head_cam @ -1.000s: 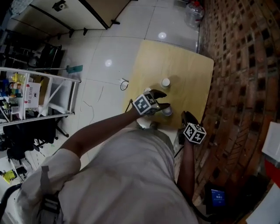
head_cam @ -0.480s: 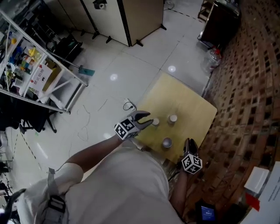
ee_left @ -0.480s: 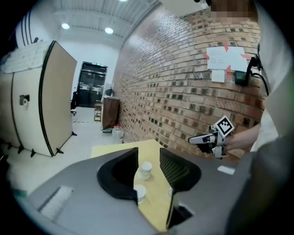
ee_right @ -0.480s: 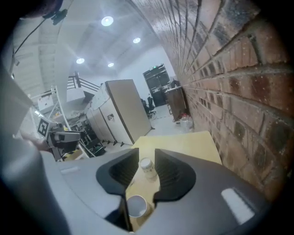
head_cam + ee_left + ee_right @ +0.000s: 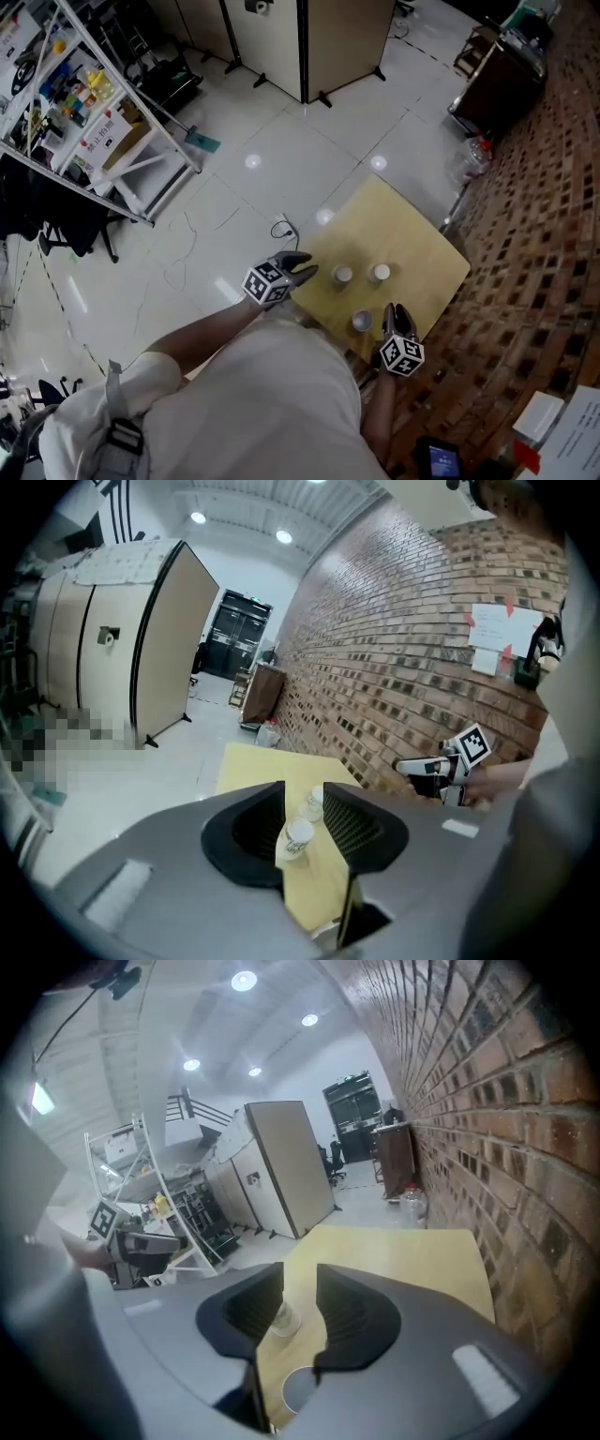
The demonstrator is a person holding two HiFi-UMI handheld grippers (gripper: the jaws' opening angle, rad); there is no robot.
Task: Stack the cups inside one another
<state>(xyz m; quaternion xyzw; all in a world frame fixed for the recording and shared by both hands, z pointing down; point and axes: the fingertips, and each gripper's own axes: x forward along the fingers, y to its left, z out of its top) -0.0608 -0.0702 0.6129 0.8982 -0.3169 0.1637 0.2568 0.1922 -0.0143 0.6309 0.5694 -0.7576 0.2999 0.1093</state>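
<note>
Wood-top table [image 5: 427,248] carries three cups, all standing apart, none nested. L gripper [image 5: 307,267] hangs at the table's edge. Its jaws have just been closing but sit part-spread w/ nothing pinched (nearest cup [image 5: 343,275] stands just ahead of the gap). R gripper [image 5: 393,309] jaws are also part-spread and empty, w/ another cup [image 5: 362,322] just beside them and the third cup [image 5: 379,273] beyond.

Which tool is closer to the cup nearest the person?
Right. The right tool is beside that cup; the left tool, whose jaws have just been closing on nothing, is at the opposite edge of the table.
</note>
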